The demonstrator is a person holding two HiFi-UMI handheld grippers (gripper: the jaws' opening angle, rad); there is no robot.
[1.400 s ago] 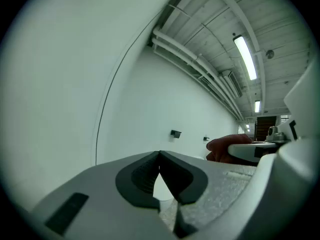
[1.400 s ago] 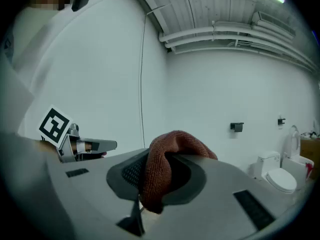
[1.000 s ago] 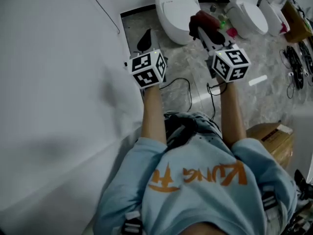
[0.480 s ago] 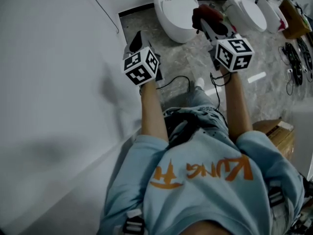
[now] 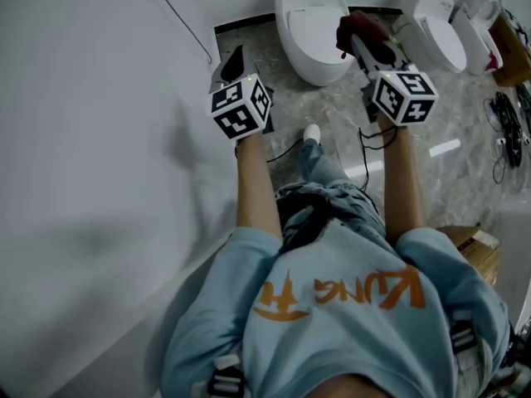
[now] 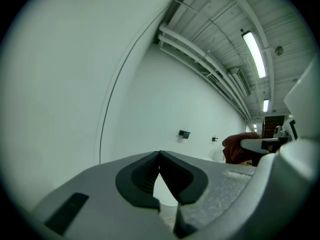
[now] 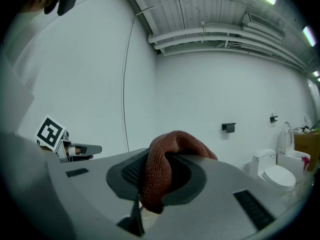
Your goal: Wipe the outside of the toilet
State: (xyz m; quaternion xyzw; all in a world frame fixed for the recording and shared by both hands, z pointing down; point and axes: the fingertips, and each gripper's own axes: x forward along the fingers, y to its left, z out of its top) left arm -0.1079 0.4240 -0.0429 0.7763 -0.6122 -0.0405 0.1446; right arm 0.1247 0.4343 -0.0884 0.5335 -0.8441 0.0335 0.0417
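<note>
Standing short of toilet, set on floor by wall; wiping apparently not begun. Right tool pinches red cloth near toilet's side; left tool closed, empty. Next move: bring cloth onto outer shell.

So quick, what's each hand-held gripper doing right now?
Left hand-held gripper: closed, empty.
Right hand-held gripper: closed on a red cloth.

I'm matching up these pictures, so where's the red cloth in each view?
Head view: cloth at the top, just right of the toilet.
Left gripper view: cloth at the right, mid-height.
Right gripper view: cloth centre, clamped between the jaws.
Shared landmark: wall cable.
</note>
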